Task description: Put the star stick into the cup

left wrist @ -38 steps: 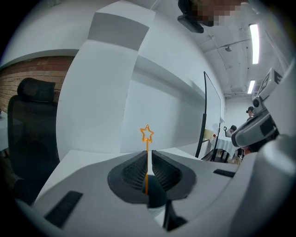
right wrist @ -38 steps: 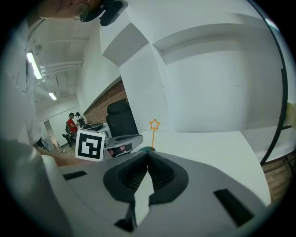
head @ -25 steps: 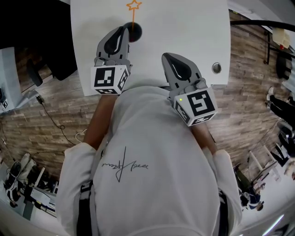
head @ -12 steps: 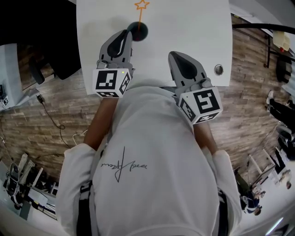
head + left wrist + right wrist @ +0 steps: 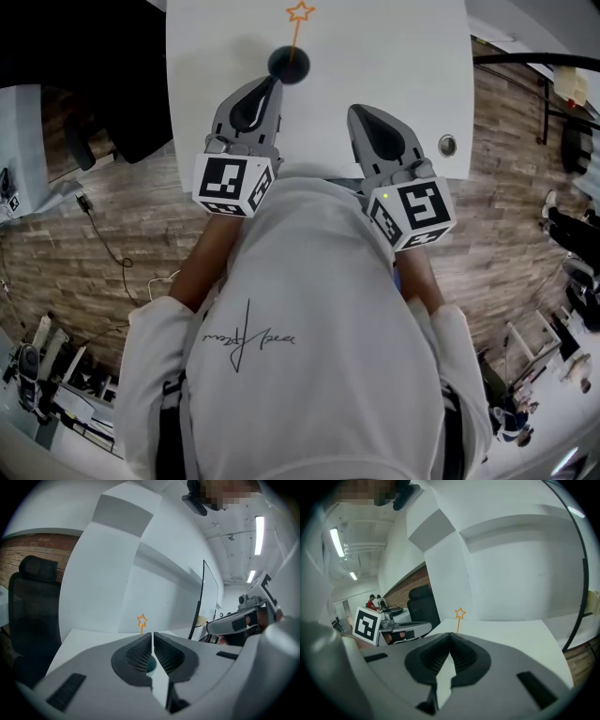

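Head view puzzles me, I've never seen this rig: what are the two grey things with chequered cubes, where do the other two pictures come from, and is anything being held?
There is no robot here. A person in a white shirt holds a two-jaw gripper in each hand, and each gripper carries a black-and-white marker cube. The head view looks down from the person's head, with the left gripper on the left and the right gripper on the right. The other two pictures come from a camera on each gripper, looking along its jaws. On the white table stands a dark round cup with the thin orange star stick upright in it, just beyond the left gripper's tips. Both pairs of jaws are together with nothing between them, so nothing is held.
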